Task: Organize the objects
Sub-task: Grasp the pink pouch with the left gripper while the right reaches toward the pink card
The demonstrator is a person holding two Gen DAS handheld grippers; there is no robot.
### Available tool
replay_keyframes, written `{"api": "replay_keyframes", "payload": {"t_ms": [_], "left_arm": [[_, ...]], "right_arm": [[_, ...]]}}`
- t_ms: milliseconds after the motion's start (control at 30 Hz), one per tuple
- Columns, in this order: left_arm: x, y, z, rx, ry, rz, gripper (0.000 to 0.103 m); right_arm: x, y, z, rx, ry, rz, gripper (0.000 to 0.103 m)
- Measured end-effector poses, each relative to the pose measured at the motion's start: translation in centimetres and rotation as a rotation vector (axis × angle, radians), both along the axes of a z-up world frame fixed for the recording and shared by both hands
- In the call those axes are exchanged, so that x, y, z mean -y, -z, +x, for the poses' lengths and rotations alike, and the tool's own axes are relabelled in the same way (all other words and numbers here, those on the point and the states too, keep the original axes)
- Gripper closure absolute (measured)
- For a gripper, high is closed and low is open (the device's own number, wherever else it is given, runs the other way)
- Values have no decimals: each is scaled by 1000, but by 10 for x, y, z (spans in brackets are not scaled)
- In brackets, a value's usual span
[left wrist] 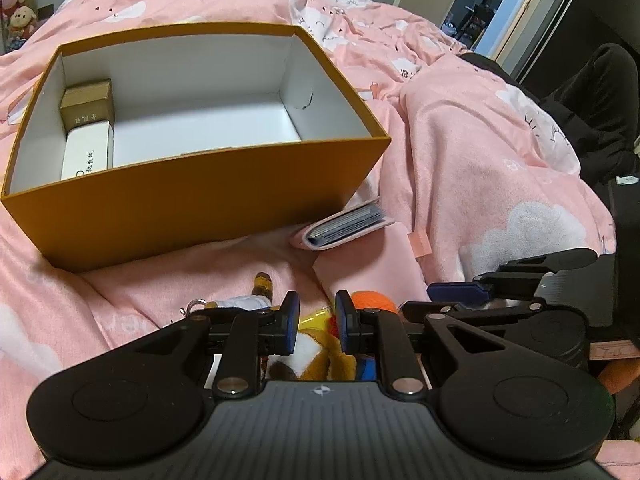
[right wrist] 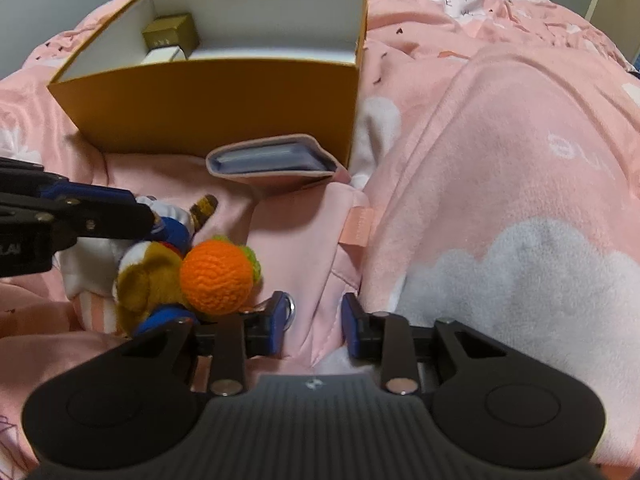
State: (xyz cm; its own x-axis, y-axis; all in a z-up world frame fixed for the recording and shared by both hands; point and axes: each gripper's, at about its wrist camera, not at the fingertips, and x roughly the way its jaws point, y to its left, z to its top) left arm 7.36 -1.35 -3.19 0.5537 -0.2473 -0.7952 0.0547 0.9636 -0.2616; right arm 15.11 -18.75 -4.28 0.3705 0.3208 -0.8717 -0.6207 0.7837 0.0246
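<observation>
Pink bedding under both of your downward-tilted grippers.
Your left gripper [left wrist: 317, 322] pinches the brown-and-white plush toy [right wrist: 148, 276] between narrow fingers. Your right gripper [right wrist: 314, 322], fingers narrow, straddles a fold of the pink fabric pouch [right wrist: 308, 248]; whether it grips, you can't tell. Beyond sits the open orange cardboard box [left wrist: 192, 204].

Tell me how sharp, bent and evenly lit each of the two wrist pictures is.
Left wrist view: fairly sharp; fisheye curves the orange box's edges; a bright doorway glares at upper right while the right side goes dark. Right wrist view: softer, the card holder and pink bedding look blurred; the crocheted orange ball is clearest; corners darken.
</observation>
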Motion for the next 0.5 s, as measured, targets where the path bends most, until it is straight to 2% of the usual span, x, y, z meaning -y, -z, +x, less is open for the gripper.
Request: {"api": "replay_keyframes", "payload": {"t_ms": [67, 167, 233, 267, 333, 433, 500], "left_arm": [[-1, -1, -1, 11, -7, -3, 82], [-4, -5, -2, 27, -21, 0, 82], [-6, -7, -3, 38, -41, 10, 82], [-8, -8, -4, 42, -56, 20, 82], [-11, -11, -6, 50, -81, 34, 82], [-15, -12, -7, 50, -99, 34, 82], [-17, -11, -6, 43, -106, 35, 82]], "right_arm": [[0, -8, -2, 7, -9, 44, 93], [-6, -19, -5, -19, -60, 147, 96], [-17, -23, -8, -31, -108, 174, 98], [-21, -23, -10, -33, -128, 185, 103], [-31, -24, -15, -43, -191, 208, 103], [-49, -24, -30, -19, -295, 184, 103], [-54, -22, -33, 0, -308, 153, 103]]}}
